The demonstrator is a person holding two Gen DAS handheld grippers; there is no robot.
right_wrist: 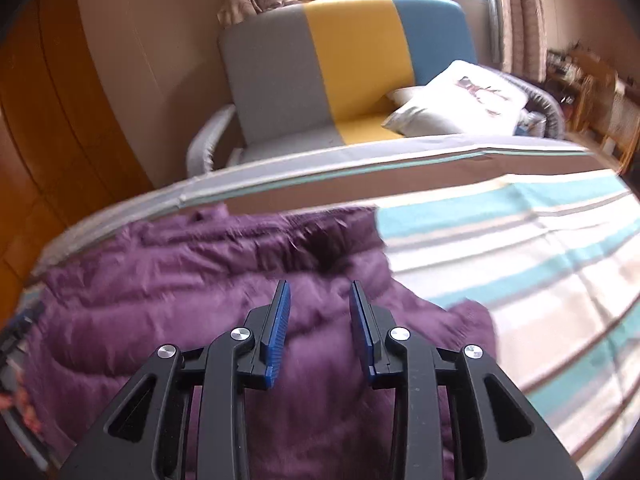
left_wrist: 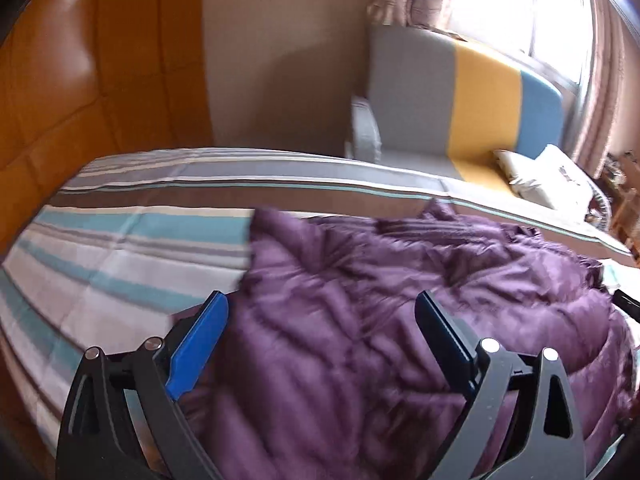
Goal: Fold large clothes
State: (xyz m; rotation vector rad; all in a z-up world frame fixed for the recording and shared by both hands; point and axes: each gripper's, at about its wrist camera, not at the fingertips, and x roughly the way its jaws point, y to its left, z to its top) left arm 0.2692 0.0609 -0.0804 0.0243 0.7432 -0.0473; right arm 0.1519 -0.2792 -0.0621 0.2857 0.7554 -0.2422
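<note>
A large purple quilted jacket (left_wrist: 380,280) lies crumpled on the striped bed (left_wrist: 120,240). It also shows in the right wrist view (right_wrist: 180,288), on the left part of the bed (right_wrist: 520,260). My left gripper (left_wrist: 322,300) is wide open and hovers over the jacket's left part, holding nothing. My right gripper (right_wrist: 319,288) is partly open above the jacket's right part, near a dark opening in the fabric, with nothing between its jaws.
A grey, yellow and blue sofa chair (right_wrist: 340,72) with white cushions (right_wrist: 460,100) stands behind the bed under a curtained window (left_wrist: 520,0). A wooden wardrobe (left_wrist: 80,60) is on the left. Wooden furniture (right_wrist: 592,92) stands at the far right.
</note>
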